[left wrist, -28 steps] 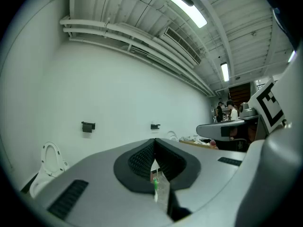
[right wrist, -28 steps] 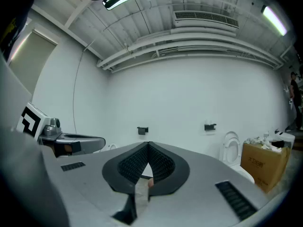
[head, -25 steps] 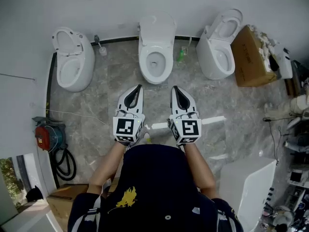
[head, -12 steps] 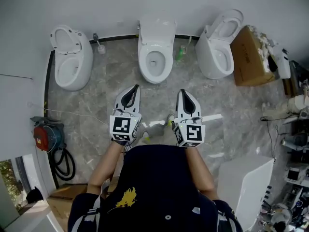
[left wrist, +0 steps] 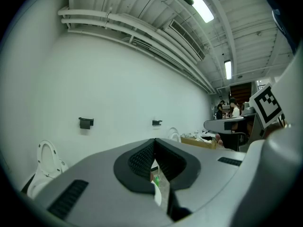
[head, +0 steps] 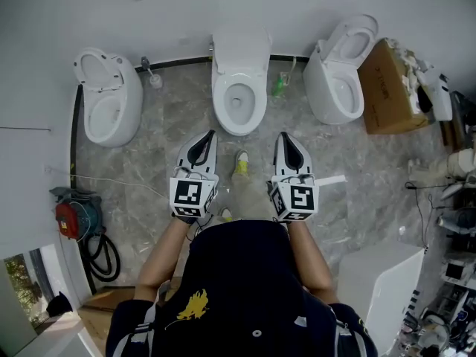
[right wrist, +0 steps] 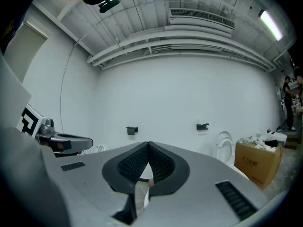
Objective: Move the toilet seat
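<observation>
Toilet seat: on the middle toilet of three, at the far edge of the floor, against the white wall. It is an oval ring with its long axis running from the wall toward the person and its rounded nose pointing at the person. A white upright part stands behind the bowl (lid or cistern, not clear from above). I cannot tell whether the ring lies flat on the rim.

Left tongs and right tongs: both fully closed, nothing between the pads. They are side by side over the floor, tips toward the middle toilet and well apart from it. A shoe shows between them.

Hidden: in both gripper views the tongs' own bodies cover the middle toilet.

Room: the floor is grey veined stone, glossy. Left toilet and right toilet both have their lids up. A cardboard box stands just beside the right toilet. A green bottle stands between the middle and right toilets.
</observation>
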The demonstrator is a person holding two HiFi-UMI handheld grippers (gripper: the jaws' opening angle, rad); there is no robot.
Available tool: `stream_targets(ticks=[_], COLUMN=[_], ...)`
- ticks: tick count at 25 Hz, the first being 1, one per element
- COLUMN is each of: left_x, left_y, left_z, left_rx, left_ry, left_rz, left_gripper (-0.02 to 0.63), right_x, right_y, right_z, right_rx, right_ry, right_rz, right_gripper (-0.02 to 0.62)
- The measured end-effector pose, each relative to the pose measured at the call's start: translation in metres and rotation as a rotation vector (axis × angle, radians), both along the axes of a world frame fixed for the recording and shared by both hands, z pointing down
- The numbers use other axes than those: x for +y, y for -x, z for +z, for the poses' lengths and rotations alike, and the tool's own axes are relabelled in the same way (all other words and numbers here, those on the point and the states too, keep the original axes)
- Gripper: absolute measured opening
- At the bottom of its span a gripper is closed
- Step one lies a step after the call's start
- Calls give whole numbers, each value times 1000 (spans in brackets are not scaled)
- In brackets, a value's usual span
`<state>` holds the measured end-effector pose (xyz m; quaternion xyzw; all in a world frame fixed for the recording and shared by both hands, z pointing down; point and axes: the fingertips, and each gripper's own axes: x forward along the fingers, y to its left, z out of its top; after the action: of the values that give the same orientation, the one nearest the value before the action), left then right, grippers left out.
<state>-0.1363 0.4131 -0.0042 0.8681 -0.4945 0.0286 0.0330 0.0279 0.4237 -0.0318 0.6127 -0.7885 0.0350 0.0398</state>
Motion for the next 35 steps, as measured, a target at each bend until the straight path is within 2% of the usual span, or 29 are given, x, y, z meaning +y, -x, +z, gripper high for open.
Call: stream_targets(ticks=[9, 20, 23, 28, 30, 33, 35], left_x=[-109, -257, -288, -327, -339, -355, -358], left_y=[-23, -62, -72, -89, -85, -79, -75], left_z=[23, 57, 68, 97, 112, 128, 141], left_rx=[-52, -115, -135, -133, -175, -280, -274], left_ry=[67, 173, 185, 262, 279, 251, 268], left_rz=[-39, -67, -79, -90, -135, -190, -198], left_gripper=[18, 18, 18, 18, 18, 18, 19], right_x=[-125, -281, -309, -345, -355, -371, -378], right_y=[-31, -77, -84, -103, -109, -113, -109], right_z=[26, 77, 90, 114, 127, 145, 157], right_rx=[-24, -56, -53, -61, -64, -67, -63], right_ry=[39, 150, 176, 235, 262, 292, 311], right_rz=[-27, -41, -57, -60, -59, -55, -62], right_gripper=[26, 26, 26, 26, 26, 26, 26])
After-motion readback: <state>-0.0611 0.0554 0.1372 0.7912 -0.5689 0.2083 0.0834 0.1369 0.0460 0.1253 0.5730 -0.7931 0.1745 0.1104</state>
